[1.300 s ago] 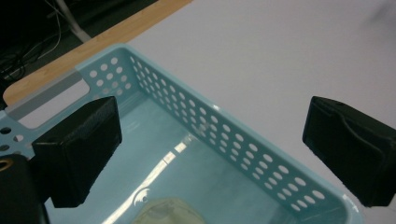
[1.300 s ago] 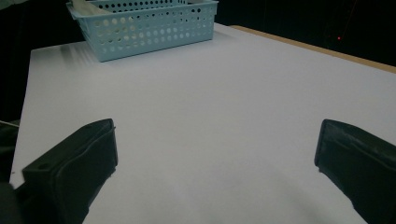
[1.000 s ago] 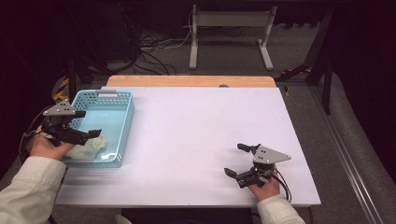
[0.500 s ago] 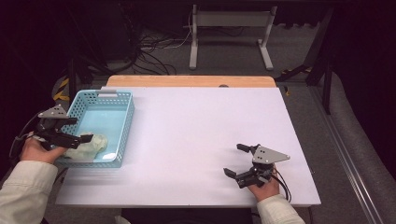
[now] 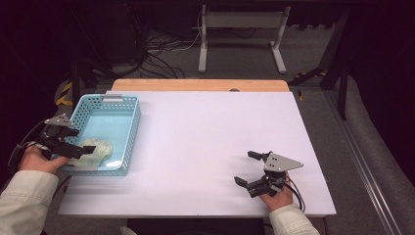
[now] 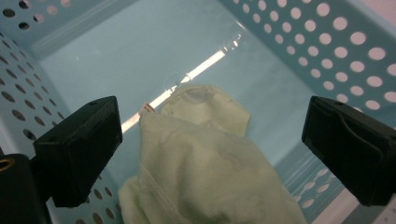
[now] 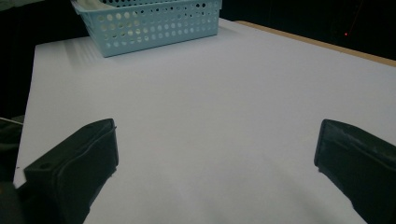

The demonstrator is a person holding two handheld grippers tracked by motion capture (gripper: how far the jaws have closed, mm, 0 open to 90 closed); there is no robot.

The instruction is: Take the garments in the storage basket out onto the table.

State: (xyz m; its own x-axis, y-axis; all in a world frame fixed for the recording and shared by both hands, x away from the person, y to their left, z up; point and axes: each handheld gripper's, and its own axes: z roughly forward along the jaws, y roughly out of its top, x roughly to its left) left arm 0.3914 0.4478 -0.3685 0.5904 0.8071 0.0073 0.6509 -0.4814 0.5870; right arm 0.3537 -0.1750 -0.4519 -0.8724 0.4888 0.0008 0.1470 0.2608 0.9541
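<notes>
My left gripper (image 5: 73,147) sits at the near left corner of the light blue perforated basket (image 5: 128,132), its jaws spread wide and holding nothing. In the left gripper view the two black jaws stand well apart on either side of a crumpled pale yellow-green cloth (image 6: 205,158) lying on the basket's floor; neither jaw touches it. That view also picks up a small tag or seam end at the cloth's upper edge and a bright streak of reflected light on the plastic, which the high view is too coarse to show. I can read no writing or brand on the cloth or the basket. From above, the cloth (image 5: 95,149) lies in the near part of the basket, toward my left hand (image 5: 36,159). My right gripper (image 5: 252,169) rests low over the white table (image 5: 205,137) near its front right, jaws also wide and empty. The right gripper view looks across bare tabletop to the basket (image 7: 154,23) at the far side.
</notes>
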